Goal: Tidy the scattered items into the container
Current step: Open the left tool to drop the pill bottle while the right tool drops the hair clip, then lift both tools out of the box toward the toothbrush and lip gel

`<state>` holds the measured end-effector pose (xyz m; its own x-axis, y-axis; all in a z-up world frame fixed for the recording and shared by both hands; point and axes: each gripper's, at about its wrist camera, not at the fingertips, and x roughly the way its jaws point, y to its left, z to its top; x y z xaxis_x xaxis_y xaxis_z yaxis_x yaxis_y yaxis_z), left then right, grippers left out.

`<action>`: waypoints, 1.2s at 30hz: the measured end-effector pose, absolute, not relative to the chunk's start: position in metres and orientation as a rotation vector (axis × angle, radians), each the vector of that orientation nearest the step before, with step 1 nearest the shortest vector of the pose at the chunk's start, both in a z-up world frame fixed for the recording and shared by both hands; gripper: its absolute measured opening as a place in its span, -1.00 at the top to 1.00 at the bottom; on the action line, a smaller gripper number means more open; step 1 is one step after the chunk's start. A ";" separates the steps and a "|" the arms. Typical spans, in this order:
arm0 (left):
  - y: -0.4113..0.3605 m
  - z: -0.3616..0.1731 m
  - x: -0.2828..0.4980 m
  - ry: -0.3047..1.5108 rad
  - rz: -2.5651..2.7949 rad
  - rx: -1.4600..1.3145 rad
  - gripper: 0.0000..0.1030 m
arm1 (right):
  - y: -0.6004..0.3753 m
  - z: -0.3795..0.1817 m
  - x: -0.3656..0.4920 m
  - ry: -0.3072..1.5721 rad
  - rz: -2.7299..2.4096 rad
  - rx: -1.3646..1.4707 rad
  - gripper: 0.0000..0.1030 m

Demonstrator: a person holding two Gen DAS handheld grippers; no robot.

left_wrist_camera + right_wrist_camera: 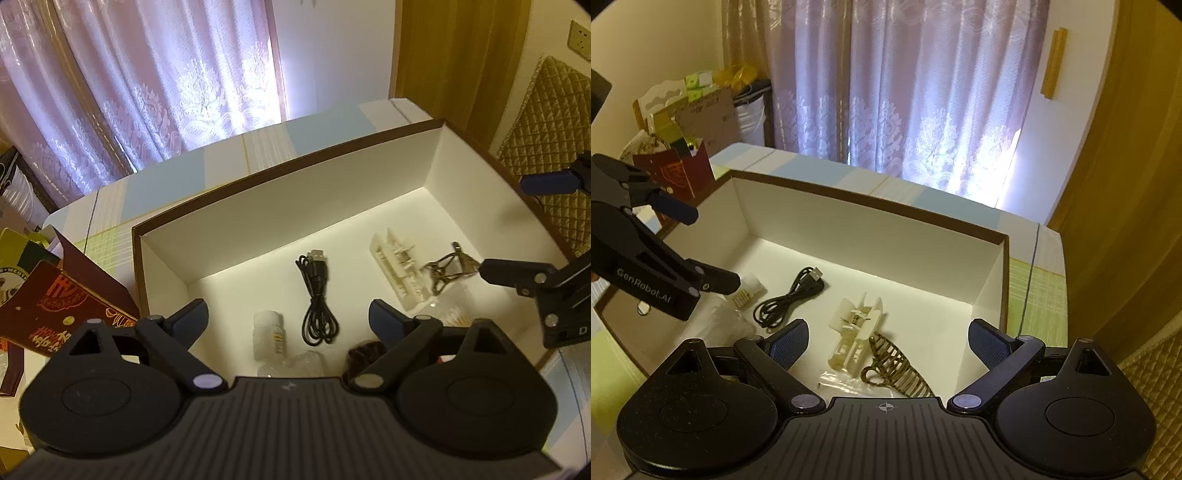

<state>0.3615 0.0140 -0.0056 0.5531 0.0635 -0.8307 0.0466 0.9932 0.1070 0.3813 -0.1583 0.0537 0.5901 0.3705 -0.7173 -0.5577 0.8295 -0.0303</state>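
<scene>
Both grippers hover over the white-lined box (871,236), left gripper (288,317) and right gripper (886,343) each with fingers spread wide and empty. Inside the box, a black USB cable (317,302) lies mid-floor; a small white bottle (269,334) sits just left of it, and a white hair clip (855,332) and a bronze hair claw (897,373) lie touching to its right.

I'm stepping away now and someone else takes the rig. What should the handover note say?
Left claw: open, empty, above the box.
Right claw: open, empty, above the box.
In the white-lined cardboard box: black coiled USB cable, small white bottle, white plastic clip, bronze metal hair claw, clear plastic bag.
Left: no loose item visible; check the table outside these views.
</scene>
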 end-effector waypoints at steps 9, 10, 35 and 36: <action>0.006 0.017 0.332 0.955 0.031 0.106 -0.93 | -0.163 0.069 0.355 0.777 0.517 -0.230 -0.91; 0.005 0.020 0.328 0.951 0.033 0.103 -0.94 | -0.163 0.071 0.351 0.773 0.516 -0.228 -0.91; -0.008 0.056 0.238 0.881 0.041 0.067 -0.97 | -0.177 0.096 0.262 0.718 0.462 -0.148 -0.91; -0.008 0.056 0.234 0.879 0.042 0.062 -0.97 | -0.179 0.095 0.258 0.718 0.459 -0.136 -0.91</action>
